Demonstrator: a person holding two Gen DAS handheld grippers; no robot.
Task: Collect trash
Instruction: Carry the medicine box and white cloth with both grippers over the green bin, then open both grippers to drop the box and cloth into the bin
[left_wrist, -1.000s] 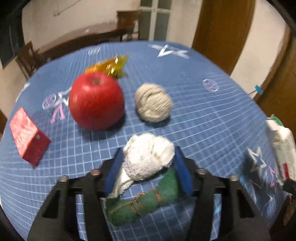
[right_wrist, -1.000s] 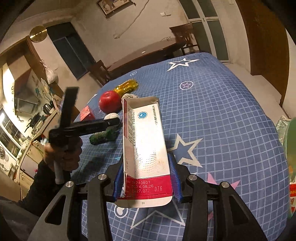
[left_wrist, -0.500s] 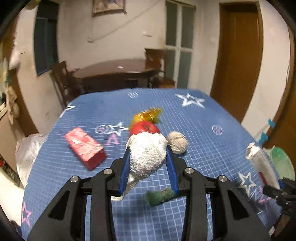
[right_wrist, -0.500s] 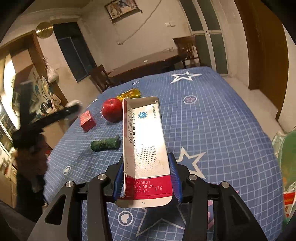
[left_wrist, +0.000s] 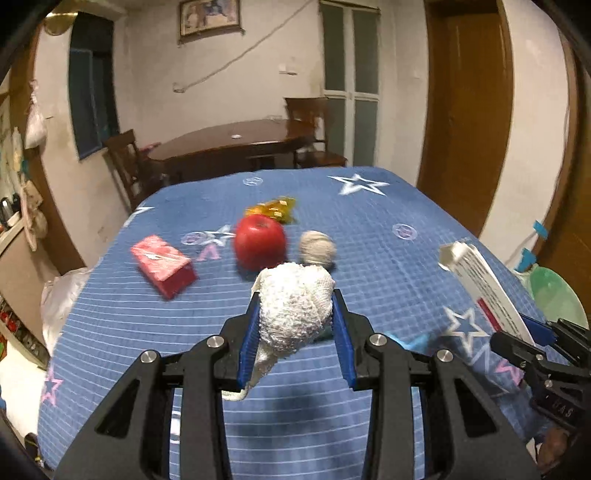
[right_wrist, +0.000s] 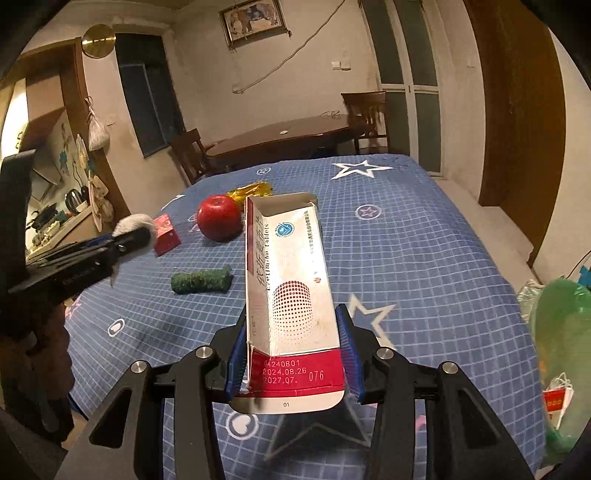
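My left gripper is shut on a white gauze wad and holds it above the blue star tablecloth; it also shows at the left of the right wrist view. My right gripper is shut on an opened white and red tablet box, which also shows at the right of the left wrist view. On the cloth lie a green rolled cloth, a beige yarn ball and a yellow wrapper.
A red apple and a red box sit on the cloth. A green plastic bag hangs beyond the table's right edge. A wooden table with chairs stands behind.
My left gripper has lifted the gauze wad up off the cloth and away from the green roll, pulling back. My right gripper has kept hold of the box, nearly still.
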